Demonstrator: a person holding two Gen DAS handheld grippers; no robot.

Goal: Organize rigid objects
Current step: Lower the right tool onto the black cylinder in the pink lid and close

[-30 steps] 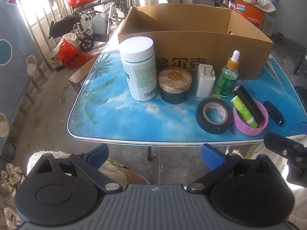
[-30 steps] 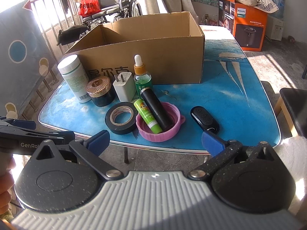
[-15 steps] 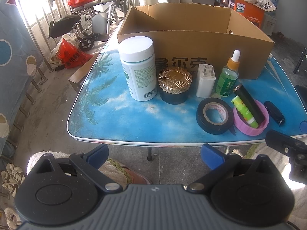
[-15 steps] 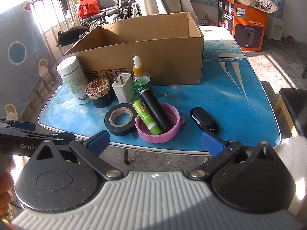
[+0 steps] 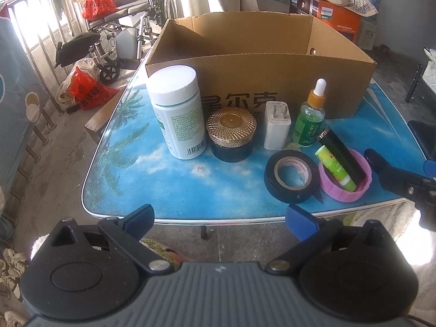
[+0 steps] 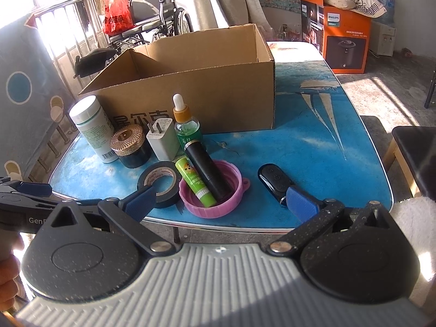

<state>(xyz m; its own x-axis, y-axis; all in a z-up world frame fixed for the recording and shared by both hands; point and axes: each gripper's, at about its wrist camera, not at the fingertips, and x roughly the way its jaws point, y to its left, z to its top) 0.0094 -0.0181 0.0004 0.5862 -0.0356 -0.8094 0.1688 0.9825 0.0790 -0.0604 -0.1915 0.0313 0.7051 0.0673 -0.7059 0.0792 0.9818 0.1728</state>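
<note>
pink lid (image 6: 234, 204) holding two tubes, open box (image 6: 218, 103)

The left tongs (image 5: 220, 220) hover level with their blue-tipped fingers (image 5: 139, 219) spread wide and nothing between them. The right tongs (image 6: 222, 203) are also spread wide and hold nothing. A bare hand (image 6: 9, 269) grips the left tongs' handle at the right view's lower left edge.

Blue palm-printed table (image 5: 169, 179), brown cardboard box (image 5: 261, 73), pink lid (image 6: 234, 201), black tape roll (image 5: 291, 188)
</note>
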